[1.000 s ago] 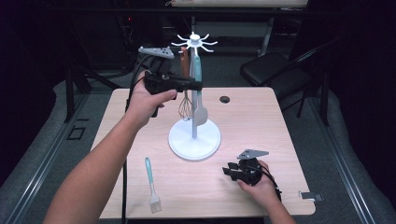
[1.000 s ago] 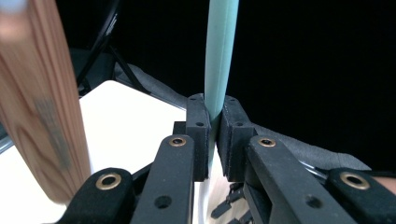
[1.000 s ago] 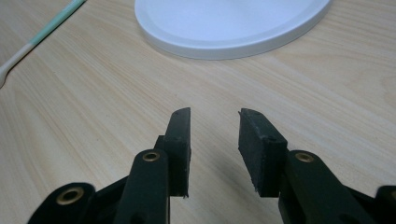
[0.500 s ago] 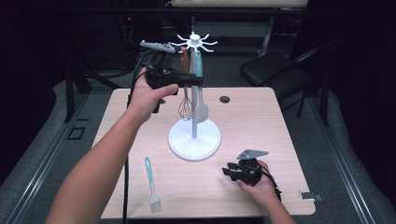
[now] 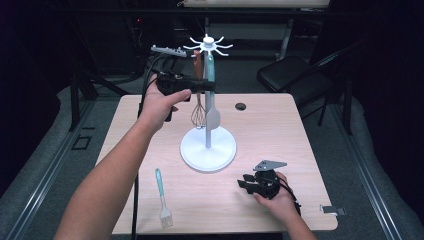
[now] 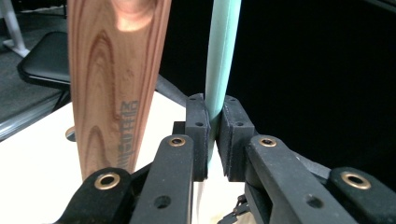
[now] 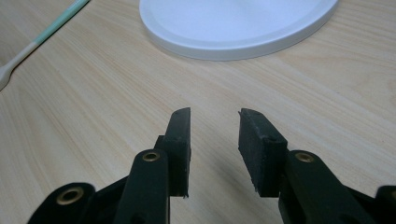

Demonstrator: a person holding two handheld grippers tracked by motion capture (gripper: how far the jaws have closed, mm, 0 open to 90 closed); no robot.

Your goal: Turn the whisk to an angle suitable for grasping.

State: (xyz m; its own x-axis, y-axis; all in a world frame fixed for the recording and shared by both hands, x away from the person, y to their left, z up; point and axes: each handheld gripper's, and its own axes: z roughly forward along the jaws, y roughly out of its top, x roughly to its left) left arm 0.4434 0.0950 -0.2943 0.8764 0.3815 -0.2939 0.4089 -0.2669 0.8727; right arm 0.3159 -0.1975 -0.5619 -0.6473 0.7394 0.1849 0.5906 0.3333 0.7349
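Note:
A white utensil stand point(image 5: 208, 147) with a ring of hooks on top stands mid-table. A whisk point(image 5: 198, 116) with a wooden handle point(image 6: 116, 84) hangs from it. Beside the whisk hangs a teal-handled spatula point(image 5: 213, 119). My left gripper point(image 5: 207, 86) is held high at the stand, its pads against the teal handle point(image 6: 223, 51). Its jaws have just been opening slightly, with the handle still between them. My right gripper point(image 5: 245, 182) rests low on the table in front of the stand's base point(image 7: 238, 23). It is open with nothing between its fingers point(image 7: 215, 135).
A teal-handled brush point(image 5: 162, 197) lies on the table at the front left, also seen in the right gripper view point(image 7: 42, 35). A black grommet point(image 5: 241, 106) sits at the back. A metal clip point(image 5: 332, 210) is at the right front edge. A chair point(image 5: 295, 75) stands behind.
My left hand has risen a little beside the stand with the teal handle between its jaws. The right hand has not moved.

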